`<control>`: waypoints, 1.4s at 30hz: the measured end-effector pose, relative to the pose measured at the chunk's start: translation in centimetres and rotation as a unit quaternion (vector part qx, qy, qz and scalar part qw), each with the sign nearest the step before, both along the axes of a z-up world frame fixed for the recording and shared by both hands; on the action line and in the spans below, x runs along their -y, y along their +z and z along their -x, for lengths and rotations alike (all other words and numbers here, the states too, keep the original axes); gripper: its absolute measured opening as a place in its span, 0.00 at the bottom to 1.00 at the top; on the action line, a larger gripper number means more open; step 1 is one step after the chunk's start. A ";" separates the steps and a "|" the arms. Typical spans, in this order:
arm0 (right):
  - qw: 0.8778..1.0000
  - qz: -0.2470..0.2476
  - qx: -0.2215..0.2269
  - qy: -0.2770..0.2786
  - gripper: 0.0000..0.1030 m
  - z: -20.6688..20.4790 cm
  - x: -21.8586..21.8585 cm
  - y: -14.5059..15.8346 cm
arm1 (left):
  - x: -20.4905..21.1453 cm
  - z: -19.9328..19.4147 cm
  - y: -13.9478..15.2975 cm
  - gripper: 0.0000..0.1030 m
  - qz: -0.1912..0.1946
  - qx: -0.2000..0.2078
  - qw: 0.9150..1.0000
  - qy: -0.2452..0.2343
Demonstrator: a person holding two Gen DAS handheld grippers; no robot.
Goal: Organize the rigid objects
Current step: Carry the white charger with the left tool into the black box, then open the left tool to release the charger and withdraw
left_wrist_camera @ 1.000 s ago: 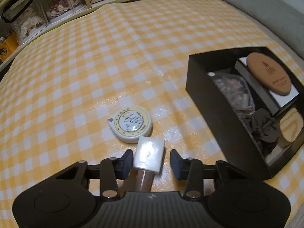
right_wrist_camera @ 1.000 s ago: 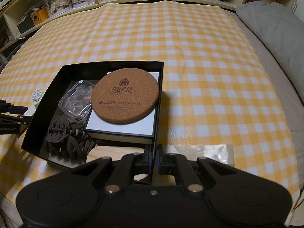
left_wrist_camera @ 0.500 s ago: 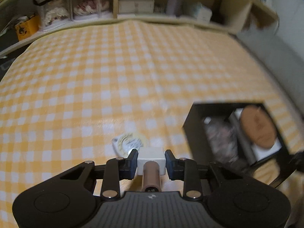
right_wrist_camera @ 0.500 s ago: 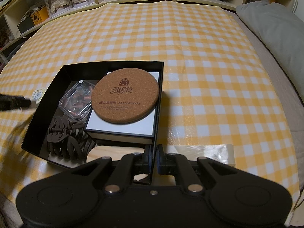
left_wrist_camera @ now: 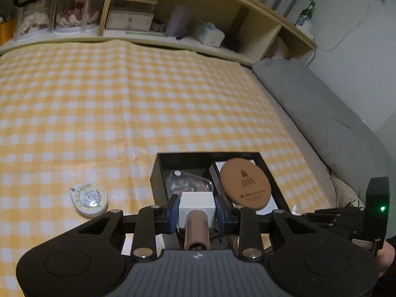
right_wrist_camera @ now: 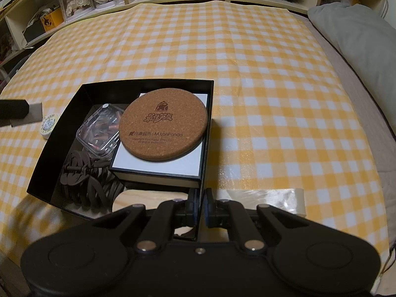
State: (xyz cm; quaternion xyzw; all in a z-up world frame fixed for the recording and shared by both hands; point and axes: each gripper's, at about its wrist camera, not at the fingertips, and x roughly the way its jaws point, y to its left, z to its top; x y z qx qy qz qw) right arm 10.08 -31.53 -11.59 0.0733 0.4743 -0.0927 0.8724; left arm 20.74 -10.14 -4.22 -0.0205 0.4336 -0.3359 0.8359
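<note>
Bottle (left_wrist_camera: 196, 225), lifted off the cloth, clamped in left tongs (left_wrist_camera: 196, 209); right tongs (right_wrist_camera: 201, 210) clenched on box wall (right_wrist_camera: 201, 193)

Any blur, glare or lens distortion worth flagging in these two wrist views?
Left wrist view: mildly soft throughout, strong fisheye bending of the shelf, glare patch on the checked cloth, dim warm light. Right wrist view: sharp on the cork coaster and black box; motion smear at the lower left edge; sheen on the cloth right of the box.
</note>
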 end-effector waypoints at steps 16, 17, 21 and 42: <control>1.000 0.000 0.000 0.000 0.06 0.0 0.0 0.0 | 2.8 -0.8 -4.4 0.33 -0.008 0.069 0.992 0.106; 1.000 0.000 -0.001 0.000 0.06 0.0 0.0 0.0 | 2.9 -0.6 -4.3 0.33 -0.014 0.079 0.992 0.103; 1.000 0.001 -0.001 0.000 0.06 0.0 0.0 0.1 | 2.9 -0.5 -4.0 0.48 -0.037 0.064 0.993 0.094; 1.000 0.001 -0.001 0.001 0.06 0.0 0.0 0.0 | 3.1 1.9 -3.0 0.98 -0.089 0.046 0.994 0.049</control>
